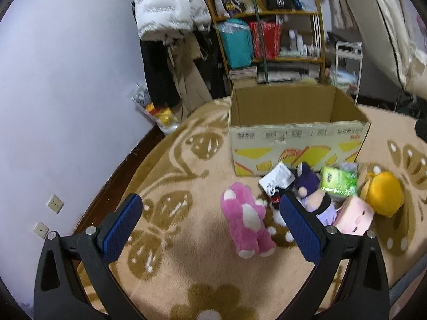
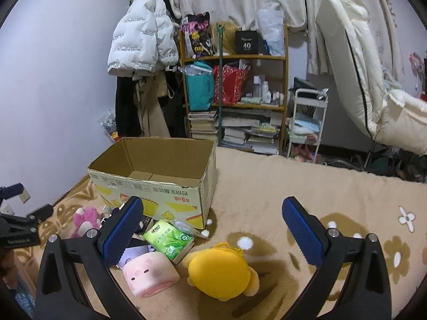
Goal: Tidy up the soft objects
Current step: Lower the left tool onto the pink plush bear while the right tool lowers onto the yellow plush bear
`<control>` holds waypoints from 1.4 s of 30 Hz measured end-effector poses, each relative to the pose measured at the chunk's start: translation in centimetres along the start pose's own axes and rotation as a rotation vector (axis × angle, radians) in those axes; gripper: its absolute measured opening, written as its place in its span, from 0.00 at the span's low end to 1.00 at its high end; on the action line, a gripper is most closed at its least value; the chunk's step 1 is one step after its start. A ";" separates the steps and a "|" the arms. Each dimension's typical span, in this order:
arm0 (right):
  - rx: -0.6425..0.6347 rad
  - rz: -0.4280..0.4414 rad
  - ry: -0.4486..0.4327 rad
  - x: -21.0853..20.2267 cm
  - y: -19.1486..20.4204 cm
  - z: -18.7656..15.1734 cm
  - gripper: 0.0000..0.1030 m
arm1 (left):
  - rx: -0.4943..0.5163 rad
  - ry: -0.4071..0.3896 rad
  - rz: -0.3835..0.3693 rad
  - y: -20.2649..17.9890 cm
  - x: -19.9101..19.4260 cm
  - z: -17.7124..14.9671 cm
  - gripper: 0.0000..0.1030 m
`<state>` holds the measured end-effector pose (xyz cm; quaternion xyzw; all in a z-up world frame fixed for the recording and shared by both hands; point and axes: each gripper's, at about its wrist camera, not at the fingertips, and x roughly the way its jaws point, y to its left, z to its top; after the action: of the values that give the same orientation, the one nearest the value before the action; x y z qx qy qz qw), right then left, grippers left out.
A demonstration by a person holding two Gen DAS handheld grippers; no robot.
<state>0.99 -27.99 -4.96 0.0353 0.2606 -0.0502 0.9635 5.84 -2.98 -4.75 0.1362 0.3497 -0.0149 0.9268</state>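
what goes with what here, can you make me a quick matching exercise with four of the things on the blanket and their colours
Things:
1. plush bear
2. round plush
3. tissue pack
4. cardboard box

Colours:
a. green
b. brown with yellow print
c. pink
d. yellow-orange

Pairs: 1-c, 2-d, 3-a, 4-b

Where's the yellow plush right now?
The yellow plush lies on the blanket between the open right claw's fingers in the right wrist view, right of the pink pig cushion, below the green tissue pack.
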 end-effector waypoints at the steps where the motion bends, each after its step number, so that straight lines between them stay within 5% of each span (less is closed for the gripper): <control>1: 0.004 0.001 0.011 0.3 0.0 -0.1 1.00 | 0.006 0.012 0.000 -0.1 0.4 0.1 0.99; 27: 0.101 0.019 0.284 8.4 -2.1 -1.8 1.00 | -0.048 0.322 -0.075 -1.1 12.1 0.7 0.99; 42: 0.122 0.029 0.404 11.0 -2.4 -3.6 1.00 | -0.065 0.442 -0.081 -0.9 15.0 -1.0 0.99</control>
<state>8.36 -30.87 -13.66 0.1065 0.4443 -0.0436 0.8884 16.39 -2.58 -15.44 0.0923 0.5499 -0.0108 0.8301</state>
